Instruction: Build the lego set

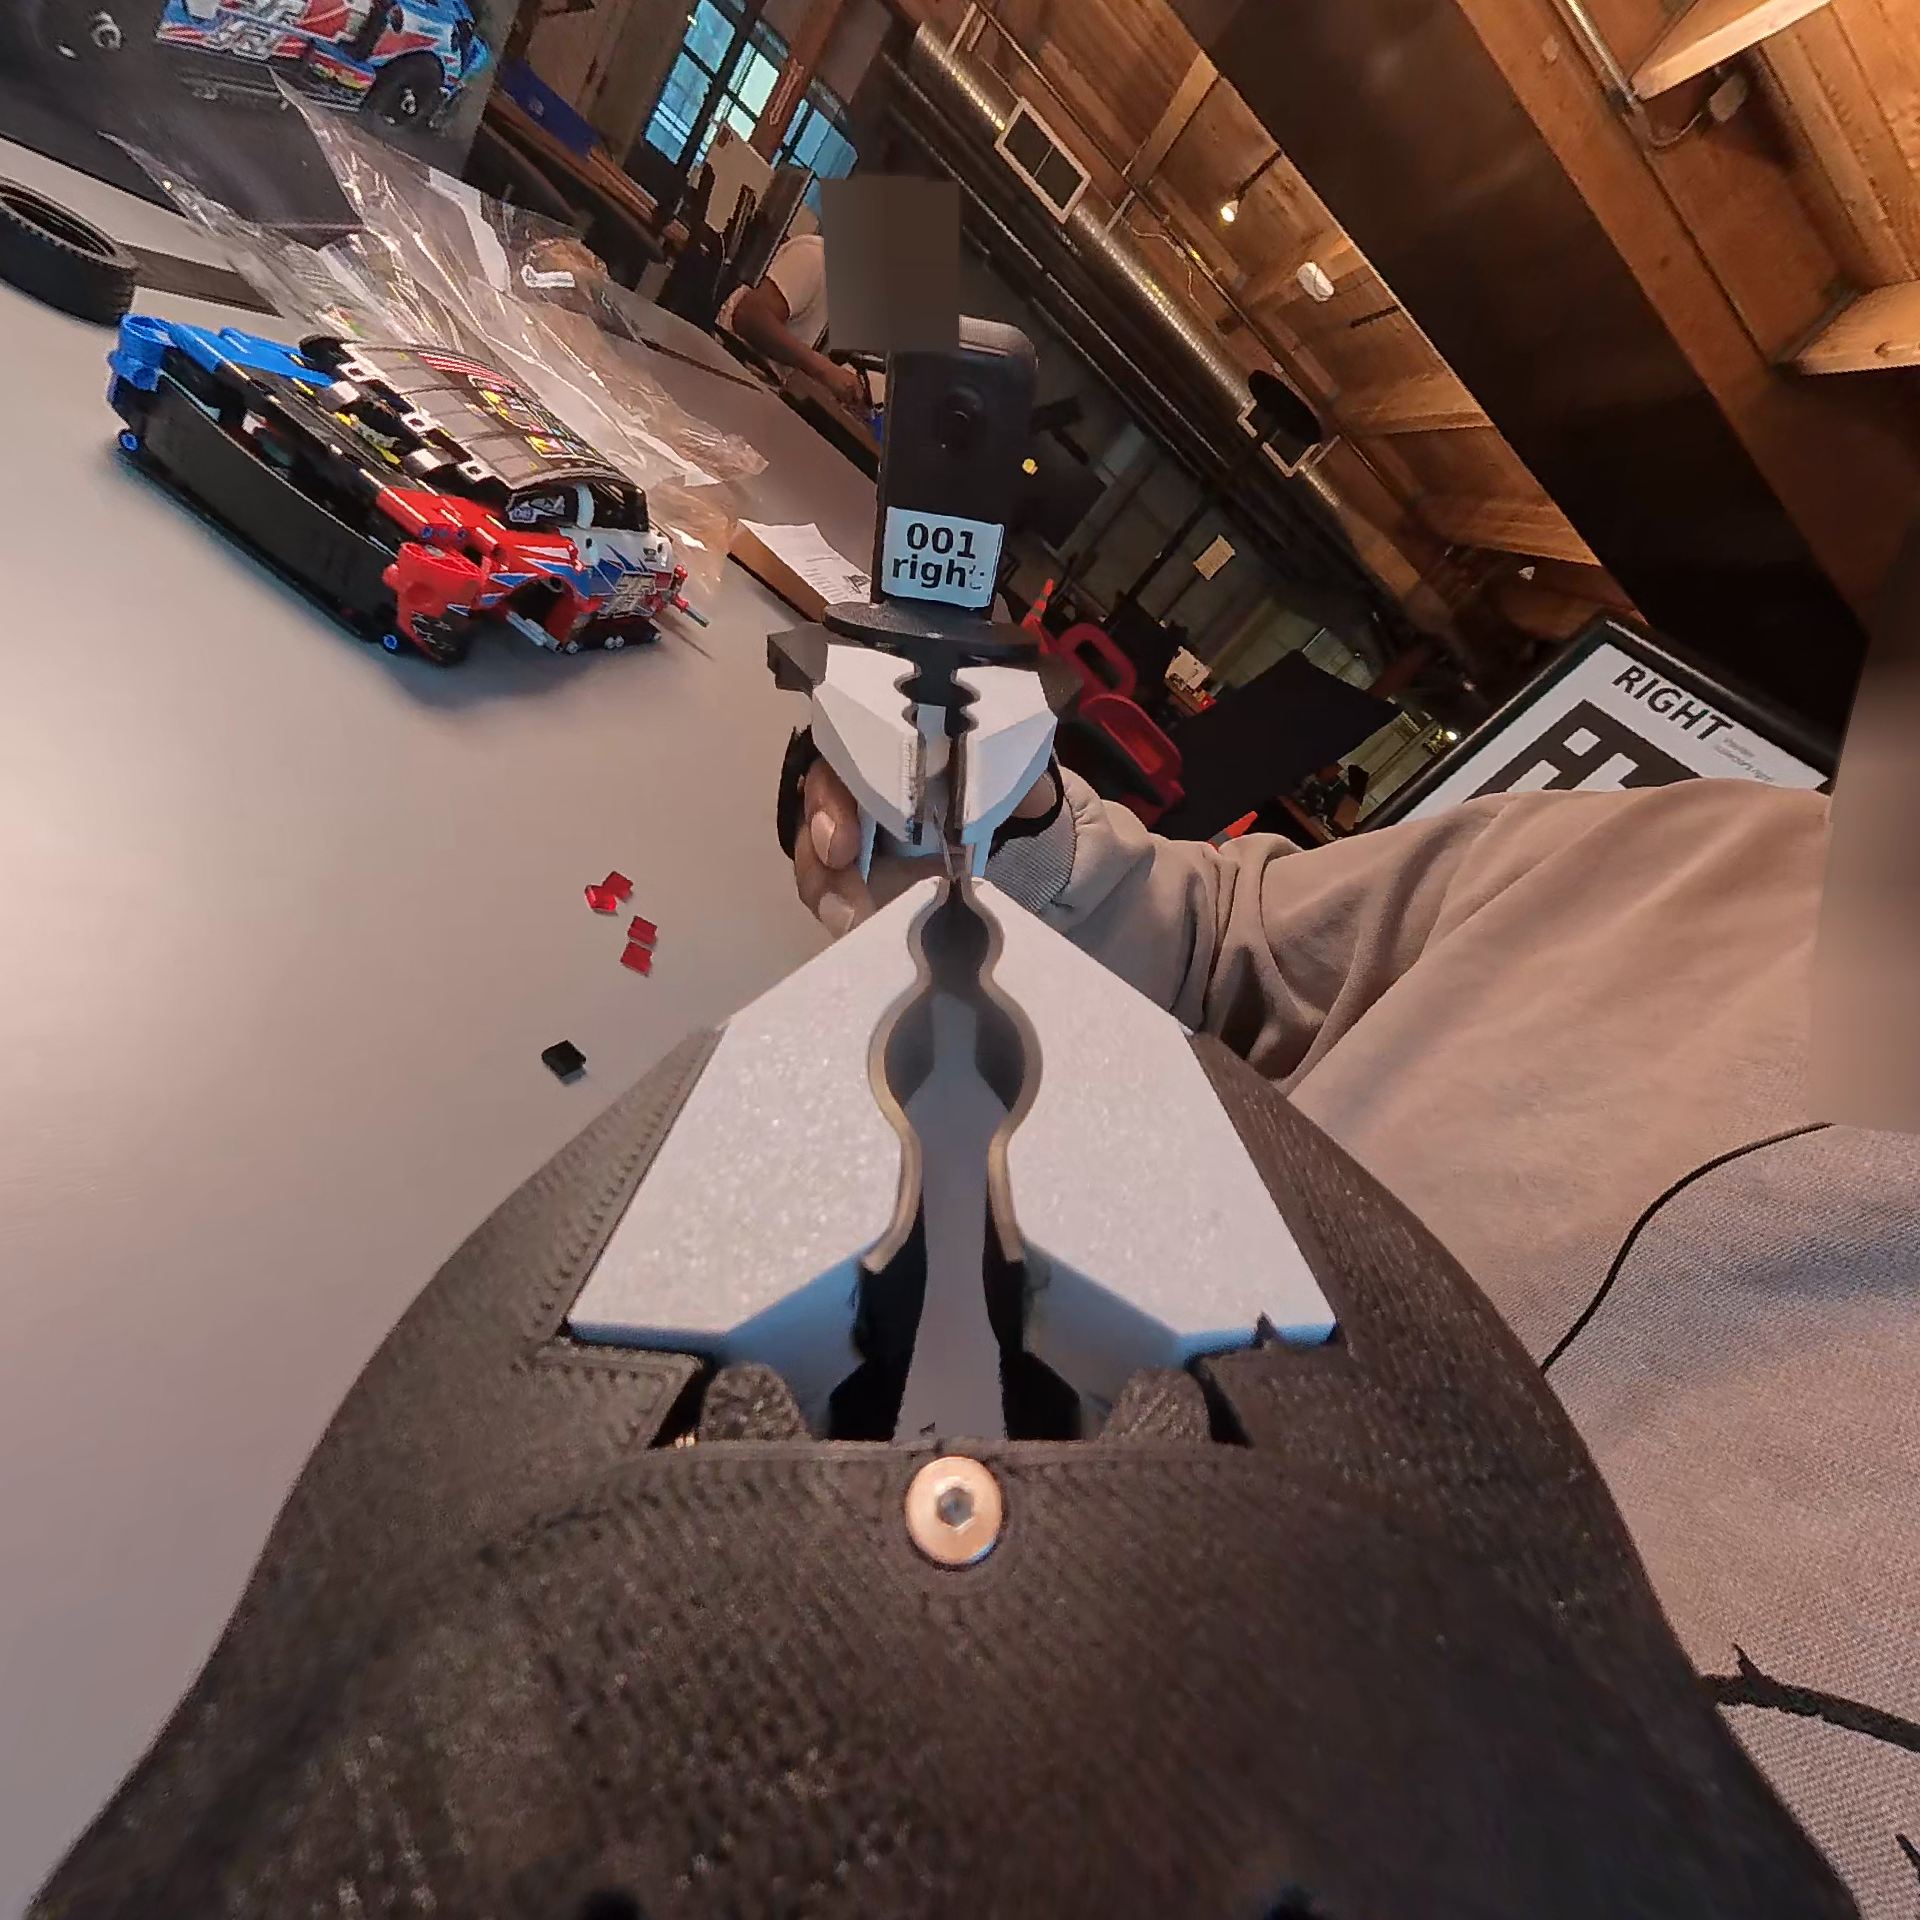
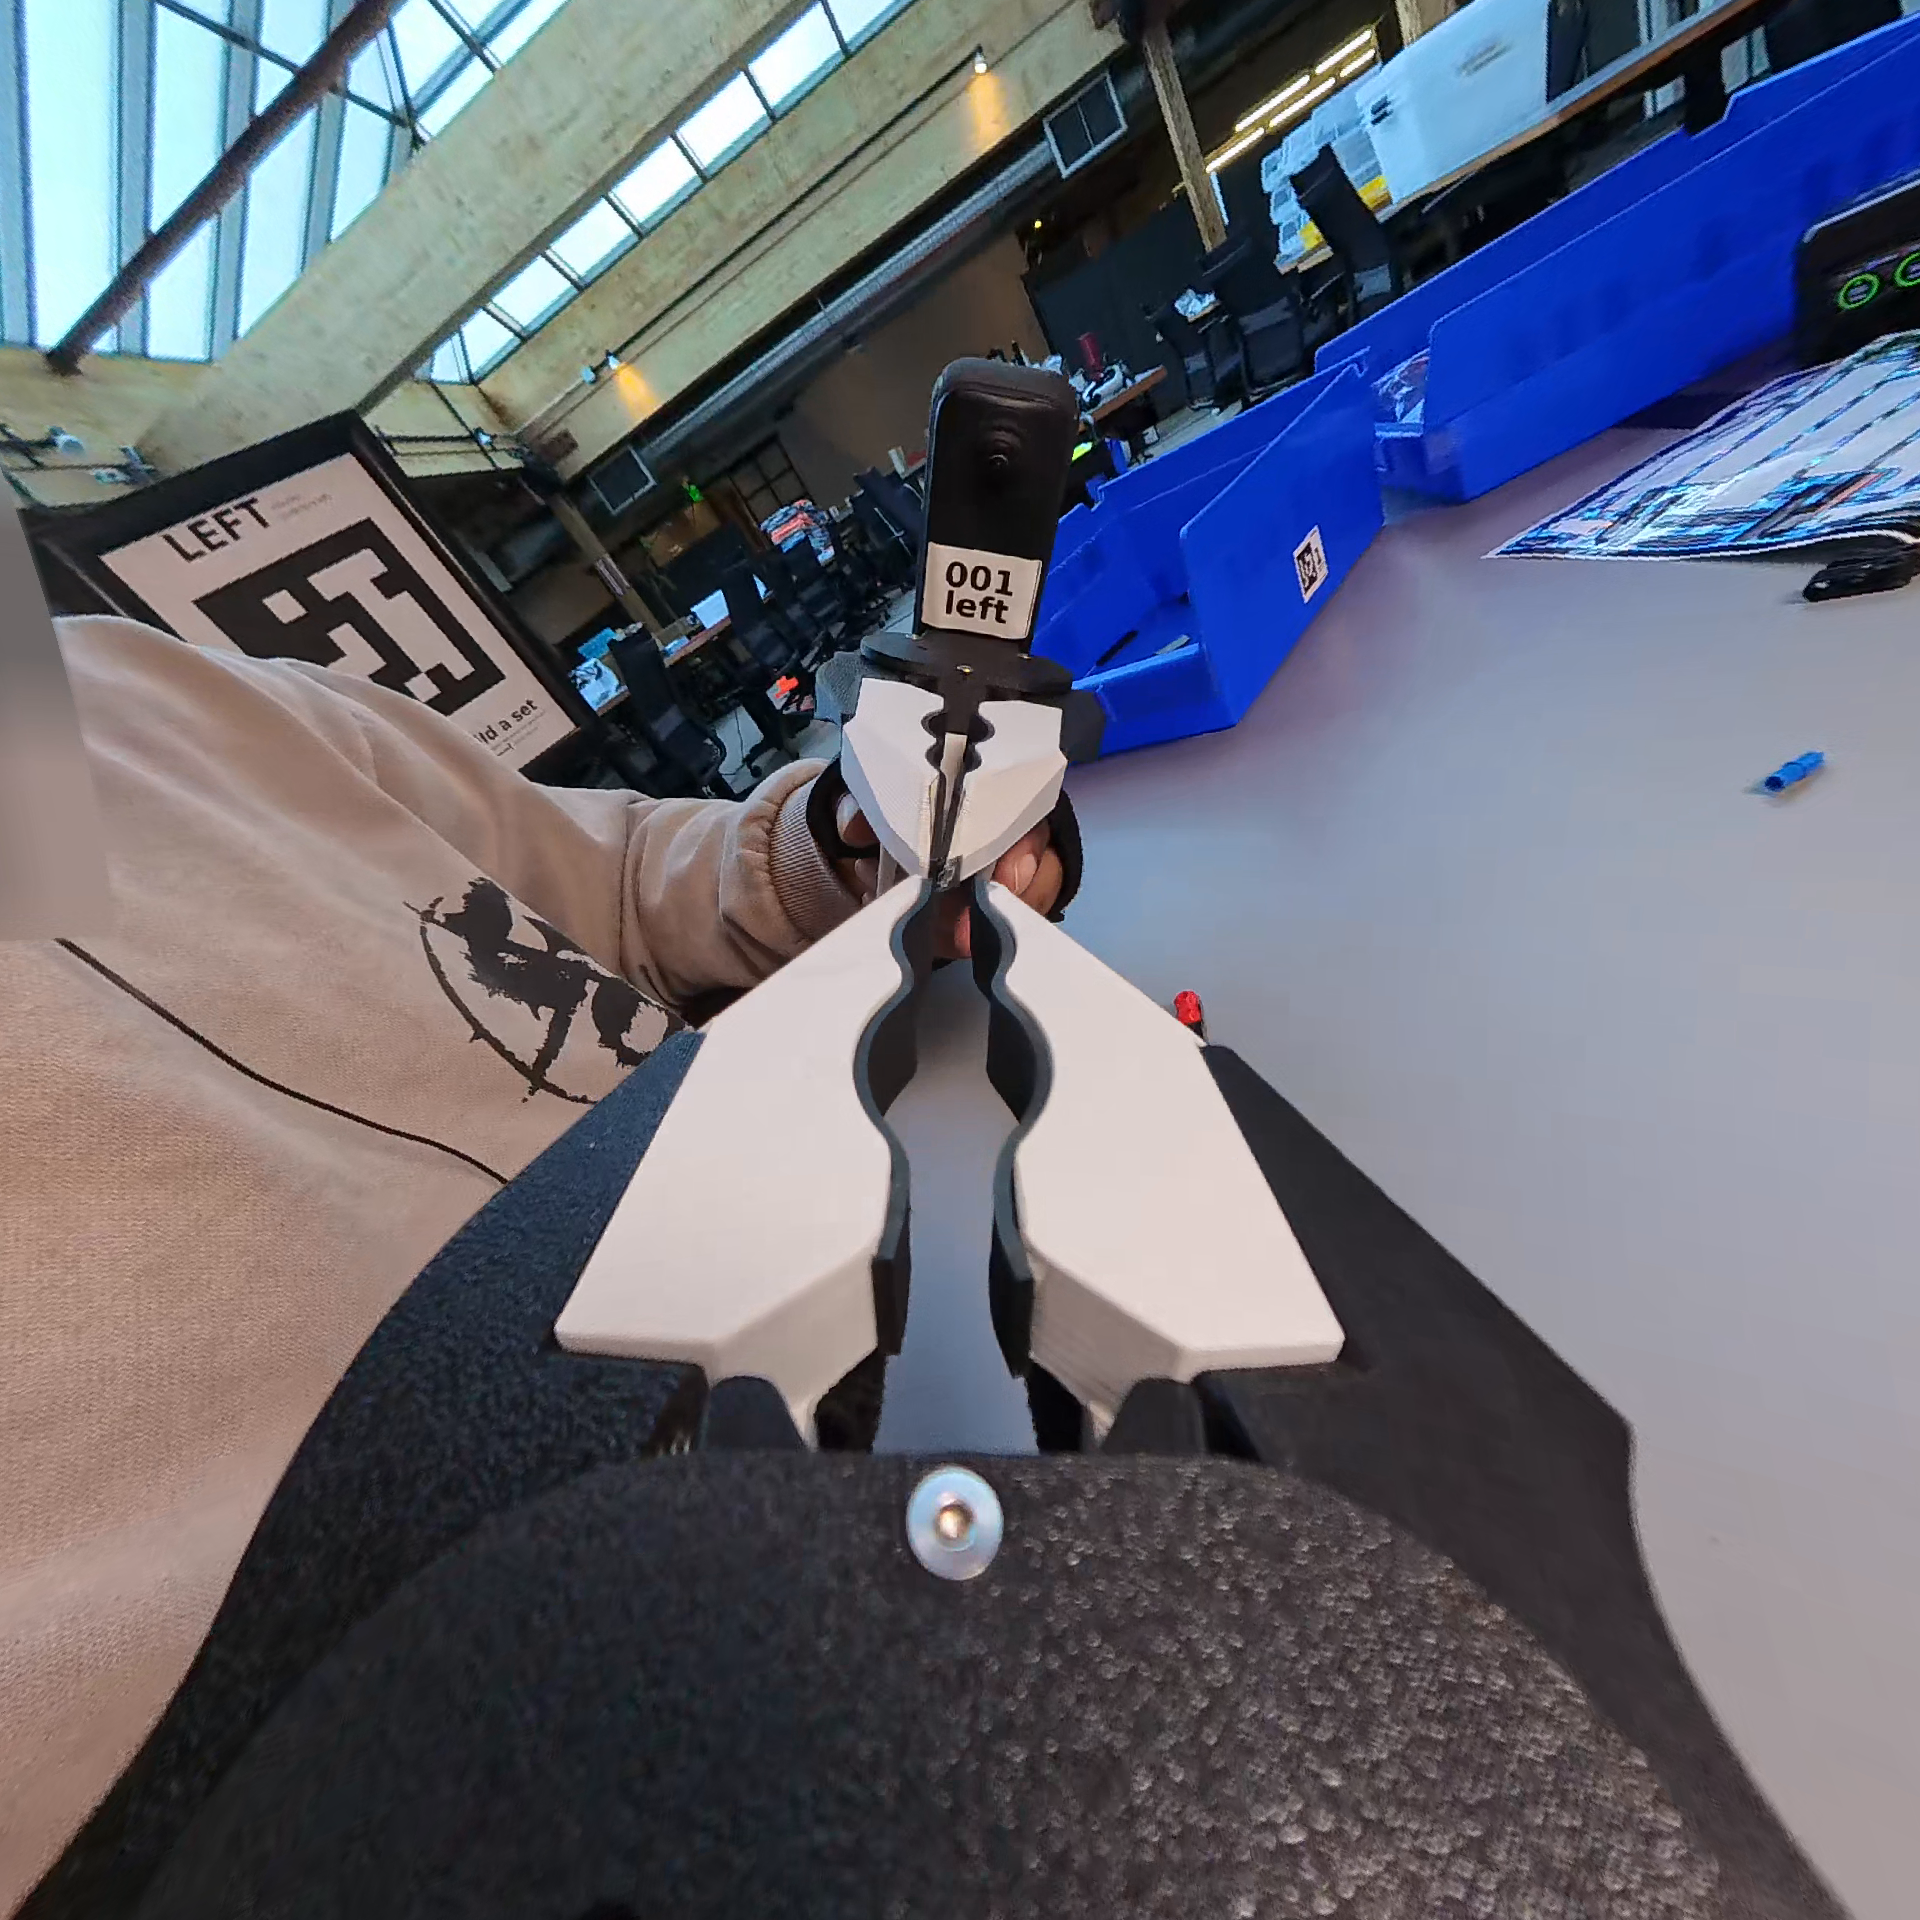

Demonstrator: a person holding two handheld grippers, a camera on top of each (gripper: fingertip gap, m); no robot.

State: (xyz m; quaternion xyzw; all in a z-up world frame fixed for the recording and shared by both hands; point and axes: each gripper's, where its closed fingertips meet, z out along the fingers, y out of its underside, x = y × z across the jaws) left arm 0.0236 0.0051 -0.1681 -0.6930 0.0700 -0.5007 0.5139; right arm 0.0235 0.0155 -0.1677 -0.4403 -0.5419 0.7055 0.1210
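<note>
Both tongs, left (image 1: 951, 883) and right (image 2: 951, 883), meet tip-to-tip clenched on a tiny dark piece (image 1: 952, 850); keep aligned, squeeze gently.

A small dark piece (image 1: 951, 854) pinched where the two claws meet tip to tip is too small to identify. A black tyre (image 1: 62, 255) is cut off by the left wrist view's edge. Clear plastic bags (image 1: 436, 249) partly cover papers behind the lego car (image 1: 384, 499). A red piece (image 2: 1188, 1006) sits half hidden behind the right claw (image 2: 951, 902).

left hand-held gripper (image 1: 954, 883) pinched closed, right hand-held gripper (image 2: 948, 888) closed, tips meeting mid-air
</note>
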